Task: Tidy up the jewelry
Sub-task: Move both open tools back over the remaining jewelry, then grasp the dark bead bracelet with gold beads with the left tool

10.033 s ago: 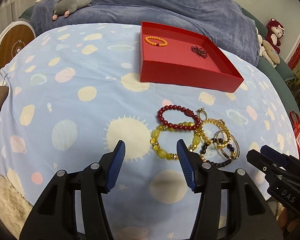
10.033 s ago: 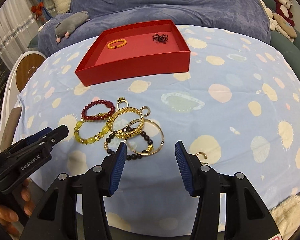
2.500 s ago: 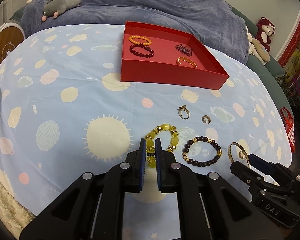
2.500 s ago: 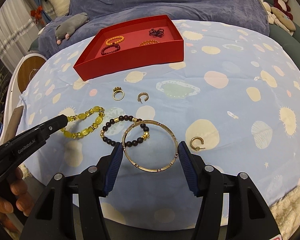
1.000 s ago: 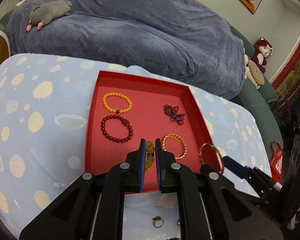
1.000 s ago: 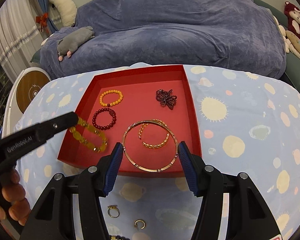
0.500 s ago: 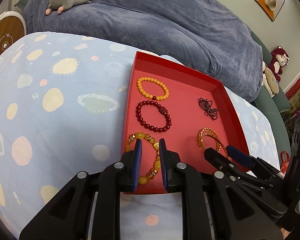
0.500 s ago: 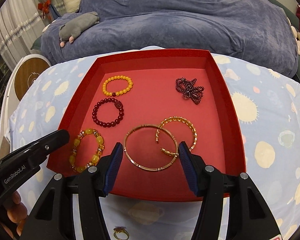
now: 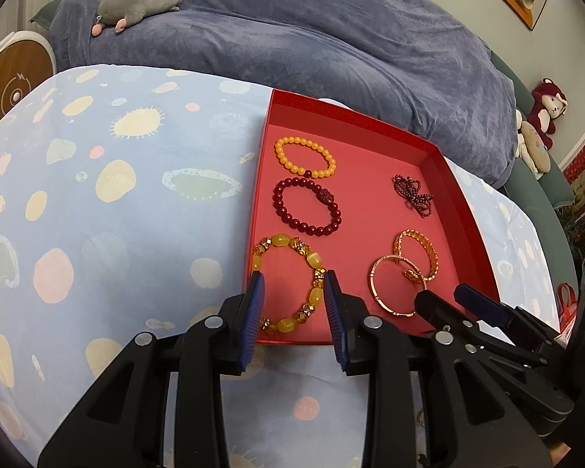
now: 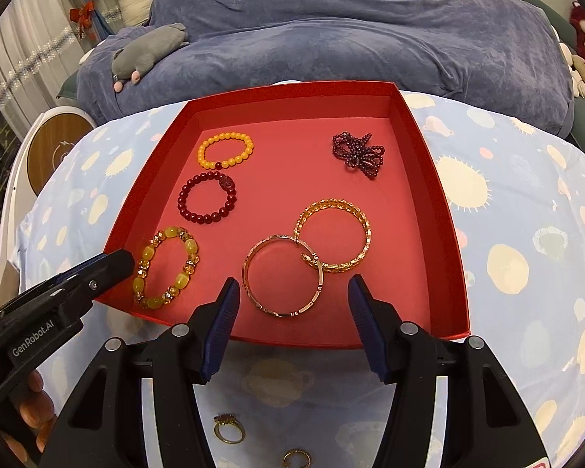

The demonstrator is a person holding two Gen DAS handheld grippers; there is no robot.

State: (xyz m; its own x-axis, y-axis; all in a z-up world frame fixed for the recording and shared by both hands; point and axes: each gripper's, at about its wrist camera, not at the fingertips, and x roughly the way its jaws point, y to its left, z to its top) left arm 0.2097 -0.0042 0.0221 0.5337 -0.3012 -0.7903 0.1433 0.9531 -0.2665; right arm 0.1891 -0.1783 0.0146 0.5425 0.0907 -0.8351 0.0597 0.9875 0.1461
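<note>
Both tongs gape empty over my red tray [image 10: 444, 210]: left tongs [image 9: 294, 312] above the yellow bracelet [image 9: 288, 280], right tongs [image 10: 292, 319] before the gold bangle [image 10: 282, 277].

Black plastic grippers [image 9: 293, 304] – blue-padded jaws, silver screws; "GenRobot.AI" lettering

The tray's [image 10: 444, 210] bare floor lay between the orange beads [image 10: 225, 150] and the dark bow [image 10: 358, 155]; bracelets crowded its near half, walls hemming every side.

Patterned blue sheet [image 10: 526, 202] carries red tray [image 10: 444, 210] and two rings [image 10: 228, 429].
</note>
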